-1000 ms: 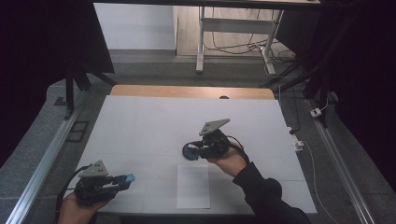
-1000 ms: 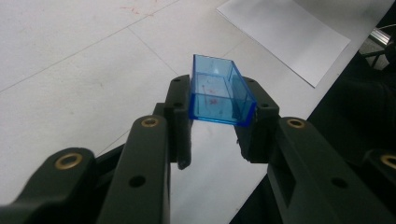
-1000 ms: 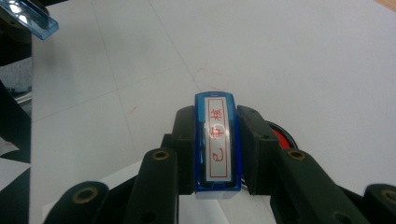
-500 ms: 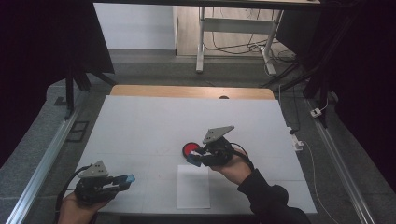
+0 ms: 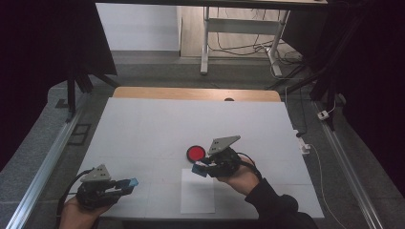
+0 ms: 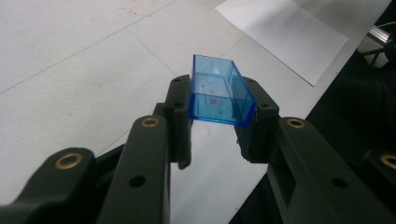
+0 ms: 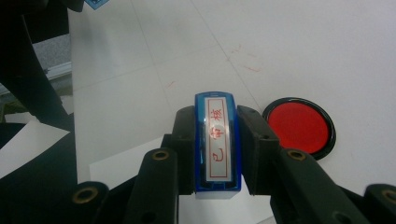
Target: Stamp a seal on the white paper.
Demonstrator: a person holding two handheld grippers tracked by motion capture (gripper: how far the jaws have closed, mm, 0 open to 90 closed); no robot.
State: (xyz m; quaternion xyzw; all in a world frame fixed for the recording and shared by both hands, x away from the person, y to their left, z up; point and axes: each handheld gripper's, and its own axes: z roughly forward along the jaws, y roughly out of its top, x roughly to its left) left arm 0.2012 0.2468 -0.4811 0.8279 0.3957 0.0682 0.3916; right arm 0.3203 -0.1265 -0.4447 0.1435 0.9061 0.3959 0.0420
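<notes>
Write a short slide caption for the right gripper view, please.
Right gripper clamps a blue stamp beside the red ink pad.

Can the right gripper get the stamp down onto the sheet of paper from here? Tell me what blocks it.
Probably yes. The right gripper, shut on the blue stamp, hangs over the sheet of paper's far edge. The red ink pad sits beyond, out of the way.

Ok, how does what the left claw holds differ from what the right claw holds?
The blue cap in the left claw is a hollow, see-through shell, open inside; the stamp in the right claw is solid, with a label of red characters. The cap is shorter; the stamp is longer. Both are blue plastic, clamped between shut jaws.
</notes>
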